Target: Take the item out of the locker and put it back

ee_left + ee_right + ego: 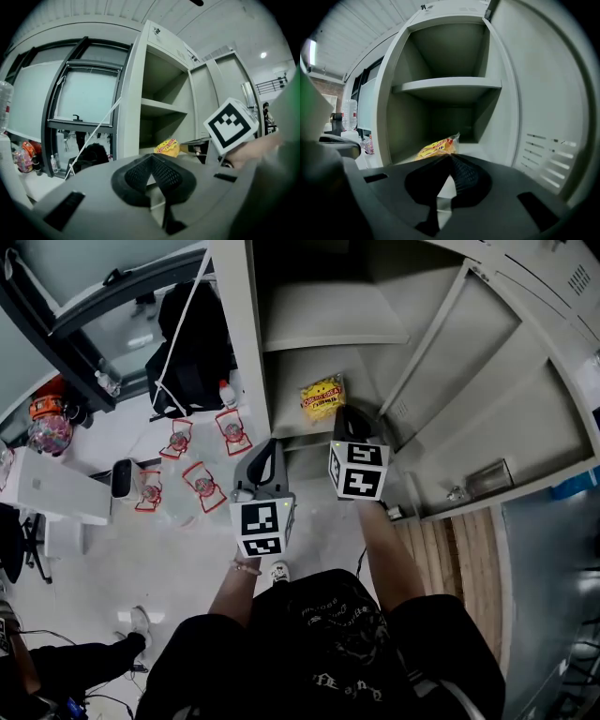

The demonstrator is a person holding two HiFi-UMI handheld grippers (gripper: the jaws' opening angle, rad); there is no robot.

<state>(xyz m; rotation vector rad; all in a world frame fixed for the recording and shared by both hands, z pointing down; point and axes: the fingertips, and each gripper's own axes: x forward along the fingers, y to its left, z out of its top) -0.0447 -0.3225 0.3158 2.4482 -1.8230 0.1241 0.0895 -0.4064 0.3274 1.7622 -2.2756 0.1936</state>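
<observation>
A yellow snack bag lies on the lower shelf of the open grey locker. It shows in the left gripper view and in the right gripper view just past the jaws. My right gripper is at the locker's mouth, right beside the bag, its jaws shut with nothing between them. My left gripper hangs back outside the locker by its left wall, jaws shut and empty. The right gripper's marker cube appears in the left gripper view.
The locker door stands open to the right. An upper shelf sits above the bag. Left of the locker are a black backpack, several round red-framed toys on the floor and a white box. Another person's legs show at bottom left.
</observation>
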